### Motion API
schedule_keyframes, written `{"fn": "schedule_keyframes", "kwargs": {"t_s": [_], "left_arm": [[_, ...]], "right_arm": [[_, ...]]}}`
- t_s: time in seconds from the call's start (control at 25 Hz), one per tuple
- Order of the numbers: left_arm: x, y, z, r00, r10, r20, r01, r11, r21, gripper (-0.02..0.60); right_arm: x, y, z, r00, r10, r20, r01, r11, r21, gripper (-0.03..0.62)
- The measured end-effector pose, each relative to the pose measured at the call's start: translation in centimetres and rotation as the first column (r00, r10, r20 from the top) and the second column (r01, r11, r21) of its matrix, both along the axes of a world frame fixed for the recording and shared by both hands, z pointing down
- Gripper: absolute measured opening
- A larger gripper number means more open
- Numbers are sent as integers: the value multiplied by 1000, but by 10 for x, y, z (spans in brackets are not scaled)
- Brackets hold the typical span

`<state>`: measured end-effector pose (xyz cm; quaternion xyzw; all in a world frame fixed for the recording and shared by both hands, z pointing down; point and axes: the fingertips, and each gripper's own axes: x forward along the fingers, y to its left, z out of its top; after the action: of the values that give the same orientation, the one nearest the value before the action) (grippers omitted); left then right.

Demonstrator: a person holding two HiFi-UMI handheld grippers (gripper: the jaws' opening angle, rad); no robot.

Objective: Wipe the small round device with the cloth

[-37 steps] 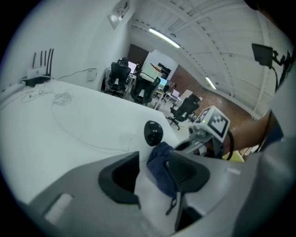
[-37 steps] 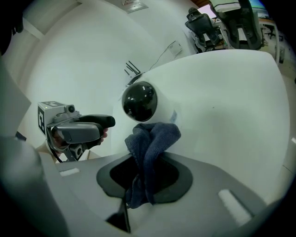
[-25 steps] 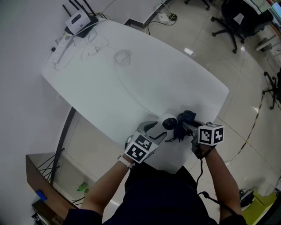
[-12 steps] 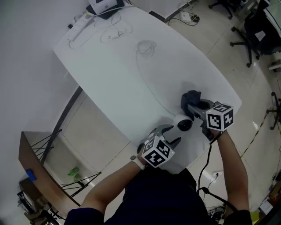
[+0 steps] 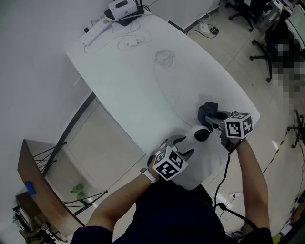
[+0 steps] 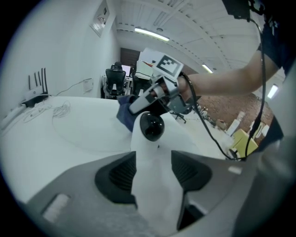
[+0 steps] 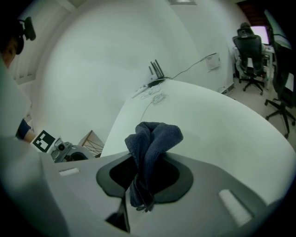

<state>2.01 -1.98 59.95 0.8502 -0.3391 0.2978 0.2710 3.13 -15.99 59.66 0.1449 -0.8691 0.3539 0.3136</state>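
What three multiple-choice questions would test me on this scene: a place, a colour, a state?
1. Where is the router? A. far end of the table B. floor C. chair
2. What colour is the cloth? A. red B. dark blue C. yellow
3. The left gripper is: A. open, empty B. shut on the cloth C. shut on the small round device
Answers: 1 A, it sits at the far end; 2 B, bunched in the right gripper; 3 C, pads press its white body.
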Motion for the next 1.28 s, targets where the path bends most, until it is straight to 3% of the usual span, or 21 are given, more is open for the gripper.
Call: {"fn": "schedule_keyframes", "kwargs": {"t_s": [0.16, 0.32, 0.44, 0.6, 0.76, 0.84, 0.88, 0.96, 1.0, 1.04, 1.16, 1.2, 1.24, 1.28], "left_arm": [[-6, -3, -2, 1000, -5, -3, 5, 1000, 2, 238], [0, -10, -8, 999, 39, 17, -40, 999, 32, 238], [8, -9, -12, 997, 69, 30, -70, 997, 37, 238], [9, -4, -17, 997, 70, 31, -71, 997, 40, 238], [-2, 7, -17, 999, 29, 27, -30, 999, 27, 238], [-11, 11, -16, 1000, 0, 19, 0, 1000, 22, 238], [-17, 13, -15, 1000, -17, 14, 17, 1000, 20, 238], [-30, 17, -13, 999, -52, 5, 52, 999, 13, 238], [-37, 20, -12, 998, -69, -1, 69, 998, 8, 238], [-42, 22, -11, 996, -85, -7, 85, 996, 4, 238], [-58, 27, -9, 992, -128, -16, 128, 992, -7, 238], [-62, 29, -7, 990, -140, -17, 140, 990, -14, 238], [-66, 30, -6, 989, -148, -19, 148, 989, -20, 237], [-67, 31, -5, 988, -152, -22, 152, 988, -25, 238]], "right_arm": [[45, 16, -4, 978, 194, 73, -189, 980, -64, 93], [68, 40, 4, 903, 404, 147, -376, 908, -186, 94], [71, 44, 7, 863, 480, 161, -442, 870, -219, 94], [63, 30, -9, 903, 411, 125, -400, 911, -104, 95], [36, 18, -46, 981, 190, 41, -194, 973, 126, 97], [17, 20, -59, 998, 33, -56, -16, 962, 274, 97], [7, 24, -63, 992, -49, -117, 87, 934, 346, 97], [-18, 40, -69, 945, -205, -253, 305, 832, 464, 95], [-31, 51, -72, 903, -276, -330, 416, 753, 509, 95], [-42, 64, -73, 844, -337, -417, 529, 652, 543, 95], [-63, 108, -67, 612, -427, -665, 789, 278, 547, 95], [-67, 122, -62, 546, -438, -715, 832, 182, 524, 95], [-69, 134, -58, 496, -446, -745, 857, 115, 502, 95], [-71, 143, -54, 462, -450, -764, 872, 73, 484, 95]]}}
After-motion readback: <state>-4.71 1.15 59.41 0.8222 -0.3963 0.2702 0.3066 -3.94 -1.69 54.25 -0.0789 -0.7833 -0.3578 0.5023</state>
